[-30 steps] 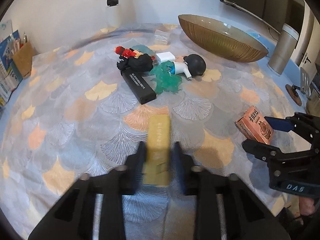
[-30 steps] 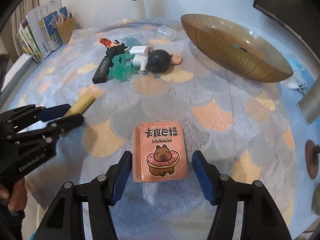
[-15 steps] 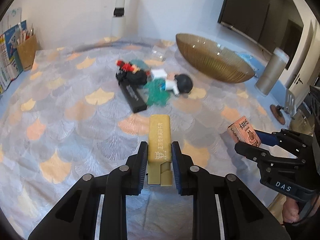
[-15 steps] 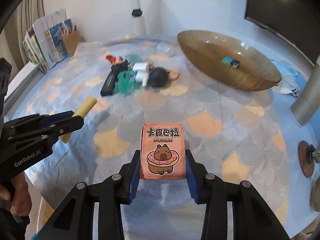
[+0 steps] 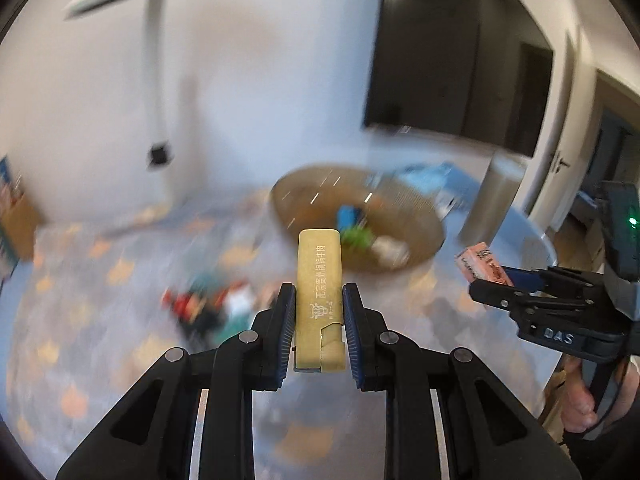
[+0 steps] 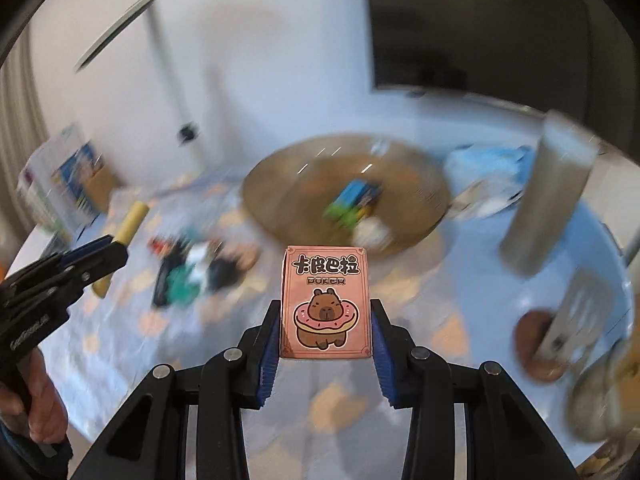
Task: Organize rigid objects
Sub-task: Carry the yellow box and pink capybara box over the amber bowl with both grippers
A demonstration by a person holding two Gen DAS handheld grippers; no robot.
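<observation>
Two tools were loaded at once. The left tool [image 5: 319, 320] pinched a yellow bar [image 5: 319, 280] by its long sides near the lower end, so most of the bar stood out ahead of the blue pads [image 5: 285, 332]. The right tool [image 6: 325, 334] clamped a pink card box [image 6: 325, 300] across its width, printed face toward the camera, with about the upper half clear of the pads. Both things hung in the air above the bench [image 6: 472, 280], apart from each other and not touching the cloth.

Ahead of both, toward the far side of the bench, sat the brown bowl [image 6: 280, 184], with a few blurred coloured items in it. By my judgement the step in hand was carrying bar and box to that bowl. To do it well, each tool should clear the near rim before tipping down, since the bar's long overhang could catch the rim first. Releasing low inside the bowl, one tool after the other, would keep the tools from crowding each other and stop the box bouncing out.

A blurred heap of toys [image 6: 192, 272] lay left of the bowl, and a metal cylinder [image 6: 548, 196] stood near the right edge; the right tool should pass well apart from it.
</observation>
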